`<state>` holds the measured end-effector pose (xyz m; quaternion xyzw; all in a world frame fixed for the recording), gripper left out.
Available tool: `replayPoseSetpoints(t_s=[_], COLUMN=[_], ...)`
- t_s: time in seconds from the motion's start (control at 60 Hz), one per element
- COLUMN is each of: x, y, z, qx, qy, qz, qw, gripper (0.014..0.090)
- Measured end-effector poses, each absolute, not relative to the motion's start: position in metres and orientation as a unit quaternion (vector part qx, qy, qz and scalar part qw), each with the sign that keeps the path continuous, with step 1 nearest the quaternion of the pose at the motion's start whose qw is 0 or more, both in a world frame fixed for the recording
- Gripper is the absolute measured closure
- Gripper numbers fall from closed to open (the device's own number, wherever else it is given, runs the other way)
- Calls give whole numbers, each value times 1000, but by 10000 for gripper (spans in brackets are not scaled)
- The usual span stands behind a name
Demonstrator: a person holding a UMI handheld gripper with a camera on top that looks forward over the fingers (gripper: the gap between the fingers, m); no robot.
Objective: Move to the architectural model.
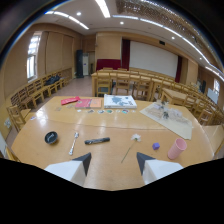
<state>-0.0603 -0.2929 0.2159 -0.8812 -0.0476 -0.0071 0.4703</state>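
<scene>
Ahead, one architectural model (120,101)

Your gripper (113,161) fingers stand apart above bare table (107,125), with a black marker (97,141) just ahead and a white flower (133,141) beside it. Beyond them the tabletop lies open up to the model (120,101). A pink cup (176,148), black dish (51,137) and spoon (74,142) flank that lane.

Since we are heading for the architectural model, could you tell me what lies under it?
The architectural model stands on a pale sheet spread over the wooden table. The tabletop beneath that sheet is covered. The gripper is open.
</scene>
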Motion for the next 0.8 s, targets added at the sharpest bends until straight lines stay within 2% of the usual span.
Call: replayPoseSetpoints(t_s=[0.417,0.633,0.8], x=[-56,-7,38], y=[-310,-301,-263], z=[211,207,202], qx=[-884,-888,-890], qy=[-35,-5,27], qz=[-29,-55,-72], qw=[466,457,449], gripper=[189,187,184])
